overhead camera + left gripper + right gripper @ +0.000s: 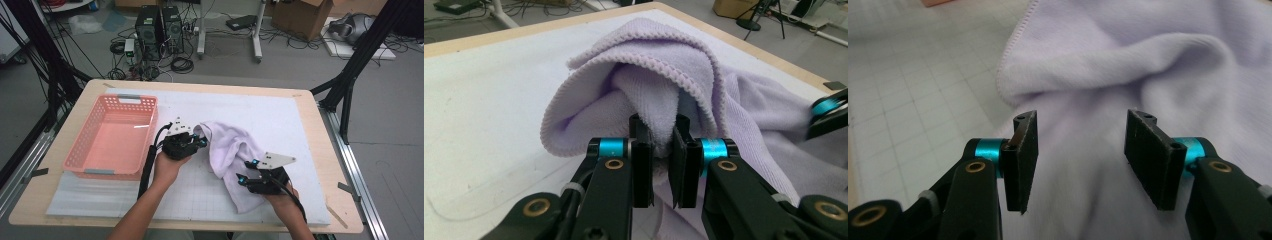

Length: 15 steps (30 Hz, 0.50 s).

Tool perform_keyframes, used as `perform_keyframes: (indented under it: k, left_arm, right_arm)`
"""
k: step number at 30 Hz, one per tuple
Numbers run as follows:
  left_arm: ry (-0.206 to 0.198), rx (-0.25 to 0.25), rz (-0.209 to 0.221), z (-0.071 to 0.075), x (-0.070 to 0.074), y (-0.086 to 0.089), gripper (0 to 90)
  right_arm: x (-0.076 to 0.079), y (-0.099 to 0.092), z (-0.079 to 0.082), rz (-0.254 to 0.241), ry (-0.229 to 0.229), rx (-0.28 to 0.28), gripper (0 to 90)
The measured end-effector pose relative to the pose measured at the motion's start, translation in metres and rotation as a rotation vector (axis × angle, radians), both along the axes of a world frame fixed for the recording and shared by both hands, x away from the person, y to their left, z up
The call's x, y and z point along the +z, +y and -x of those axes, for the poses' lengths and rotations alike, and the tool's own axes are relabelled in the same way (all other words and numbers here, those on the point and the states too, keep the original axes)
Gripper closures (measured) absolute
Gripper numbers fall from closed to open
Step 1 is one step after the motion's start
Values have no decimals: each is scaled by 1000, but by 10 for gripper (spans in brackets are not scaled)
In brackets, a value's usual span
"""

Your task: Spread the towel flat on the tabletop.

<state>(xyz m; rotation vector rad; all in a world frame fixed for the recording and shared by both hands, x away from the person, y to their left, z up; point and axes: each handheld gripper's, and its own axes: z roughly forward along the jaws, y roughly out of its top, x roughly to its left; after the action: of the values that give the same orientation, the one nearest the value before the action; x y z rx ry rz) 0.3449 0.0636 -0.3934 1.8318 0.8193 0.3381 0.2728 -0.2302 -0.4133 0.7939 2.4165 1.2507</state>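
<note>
Nearest me, my right hand-held gripper (248,177) sits low over the near end of the lilac towel (227,150). Its jaws stand apart, ribbed black pads (1024,160) clear of the cloth, soft fleece lying slack between them. No earlier look to compare.

Towel: terry weave, fine looped nap, scalloped stitched hem. It lies crumpled across the middle of the white gridded mat (300,125), one end bunched and lifted.

Further in, my left hand-held gripper (192,141) pinches that raised fold; the jaws are nearly together, with a thick wad of towel pressed between the pads (642,172). The cloth arches over them like a hood.

Left of it, a pink plastic basket (80,150), rectangular, perforated walls. All on a pale wooden table (325,140) with rounded corners.
</note>
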Motion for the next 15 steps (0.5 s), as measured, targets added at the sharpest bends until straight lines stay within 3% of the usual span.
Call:
perform_keyframes:
  k: [6,8,11,12,13,14,15]
  left_arm:
    - [-14,-6,-28,-3,-1,-2,812]
    - [-11,0,-27,-4,-2,-2,813]
    - [-12,3,-23,-5,-2,-2,812]
    - [-12,2,-24,-5,-2,-2,813]
    - [-9,3,-27,-6,-3,-2,813]
    - [-7,0,-30,-6,-3,-2,813]
    - [-9,0,-32,-6,-3,-1,813]
  right_arm:
    - [3,36,-11,11,-18,49,408]
    - [2,53,-15,41,-27,62,388]
    - [0,62,-19,58,-26,54,401]
    - [-2,66,-21,87,-28,46,461]
    - [-5,70,-24,153,-29,33,680]
    - [-6,68,-27,165,-25,34,804]
    - [-6,68,-27,165,-25,34,804]
